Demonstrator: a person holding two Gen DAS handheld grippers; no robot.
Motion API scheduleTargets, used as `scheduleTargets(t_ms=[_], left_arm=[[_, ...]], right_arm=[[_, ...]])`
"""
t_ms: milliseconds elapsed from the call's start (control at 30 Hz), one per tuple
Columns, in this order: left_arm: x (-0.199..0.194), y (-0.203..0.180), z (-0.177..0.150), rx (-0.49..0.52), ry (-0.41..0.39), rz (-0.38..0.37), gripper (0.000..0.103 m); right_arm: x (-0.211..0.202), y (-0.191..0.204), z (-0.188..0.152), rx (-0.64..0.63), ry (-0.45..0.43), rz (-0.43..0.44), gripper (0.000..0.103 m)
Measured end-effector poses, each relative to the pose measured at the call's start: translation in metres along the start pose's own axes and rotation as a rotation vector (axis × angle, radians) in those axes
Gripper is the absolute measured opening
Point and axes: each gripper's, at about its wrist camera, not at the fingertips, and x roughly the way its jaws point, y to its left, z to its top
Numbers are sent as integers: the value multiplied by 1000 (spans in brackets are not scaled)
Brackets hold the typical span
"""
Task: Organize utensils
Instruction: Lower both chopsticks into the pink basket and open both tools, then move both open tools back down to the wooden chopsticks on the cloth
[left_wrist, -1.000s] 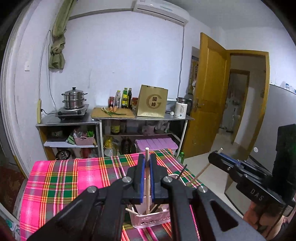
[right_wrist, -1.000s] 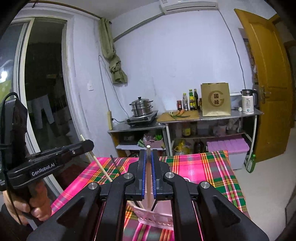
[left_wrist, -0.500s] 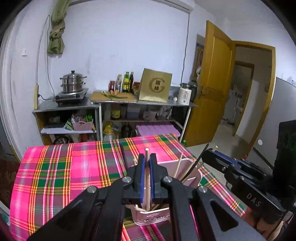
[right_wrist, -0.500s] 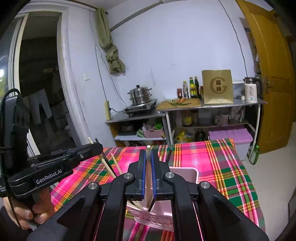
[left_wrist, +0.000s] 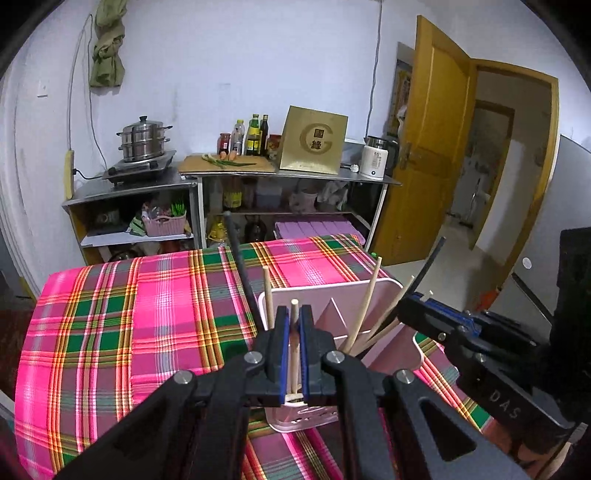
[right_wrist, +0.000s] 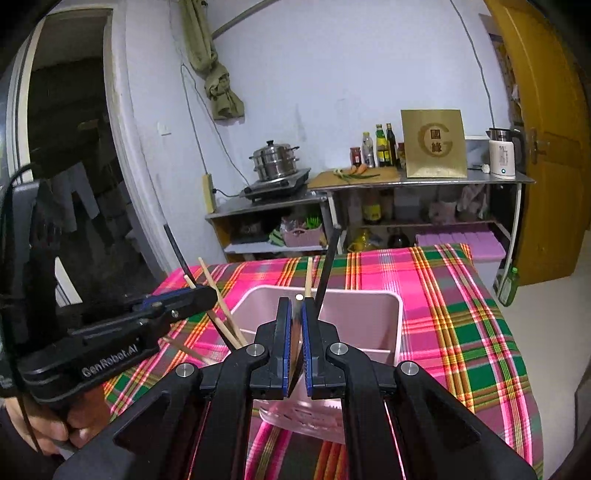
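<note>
1. Left gripper (left_wrist: 292, 354) jaws clenched on wooden chopstick (left_wrist: 294, 345), long axis upright.
2. Right gripper (right_wrist: 296, 350) jaws clamped on a second chopstick (right_wrist: 297, 325).
3. Pink holder (left_wrist: 373, 291) directly below and ahead of both jaws, on the plaid table (left_wrist: 140, 317).
4. Both about equally near; straight descent likely next.

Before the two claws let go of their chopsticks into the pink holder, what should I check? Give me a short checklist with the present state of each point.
1. Left claw shut on a wooden chopstick: ok.
2. Right claw shut on its chopstick: ok.
3. Pink holder upright on the plaid cloth: ok.
4. Held chopsticks' lower tips inside a compartment: cannot tell, the claws hide them.
5. Chopsticks already in the holder lean clear of the drop path: cannot tell.
</note>
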Motion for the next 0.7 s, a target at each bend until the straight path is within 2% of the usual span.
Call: scheduleTargets(t_ms=[67,133,200,500,700], left_arm=[[-2,1,-1,-4,3,2,7],[-6,1,-2,-8,3,-2,17],[-11,2,-3,-11,-5,-6,22],[-58,-4,-20,-13,-54,-21,26],[-90,-8,-52,-32,-52,-46,27]], right_arm=[[0,0,0,-1,11,-5,6],[-4,-1,-1,0,6,-10,17],[-11,-2,-2,3,-4,-6,19],[-58,2,-13,2,-45,-6,19],[-100,7,-40,-1,-66,-8,19]])
